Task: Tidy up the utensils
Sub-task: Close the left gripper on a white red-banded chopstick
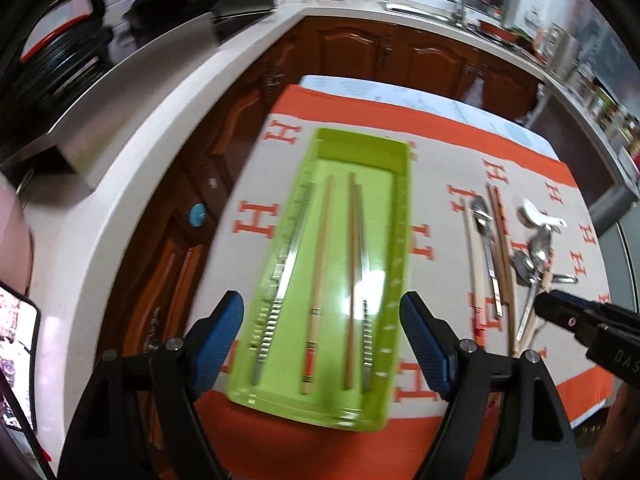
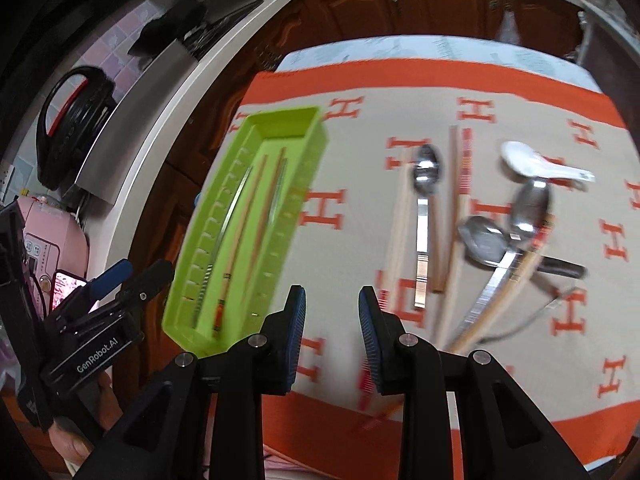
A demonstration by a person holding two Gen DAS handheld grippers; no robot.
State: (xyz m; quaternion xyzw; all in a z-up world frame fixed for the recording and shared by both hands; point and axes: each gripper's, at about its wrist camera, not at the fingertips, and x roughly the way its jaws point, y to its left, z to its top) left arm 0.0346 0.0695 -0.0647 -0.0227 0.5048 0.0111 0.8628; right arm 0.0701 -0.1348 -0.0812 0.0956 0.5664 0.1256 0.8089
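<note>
A lime green tray (image 1: 401, 240) lies lengthwise on the table and holds two wooden chopsticks (image 1: 320, 264) and two metal chopsticks (image 1: 280, 268). My left gripper (image 1: 322, 304) hovers open over the tray's near half, with nothing between its pads. In the right wrist view the tray (image 2: 280, 118) sits to the left. My right gripper (image 2: 332, 294) hangs open and empty over bare cloth between the tray and a loose pile. That pile has a small metal spoon (image 2: 426, 172), a white ceramic spoon (image 2: 532, 162), two larger metal spoons (image 2: 528, 208) and several chopsticks (image 2: 460, 184).
An orange and beige cloth (image 2: 500, 80) with H letters covers the table. A white counter (image 1: 120, 184) over brown cabinets curves round the left and far sides. A phone (image 1: 16, 356) and a pink appliance (image 2: 52, 240) sit at the left.
</note>
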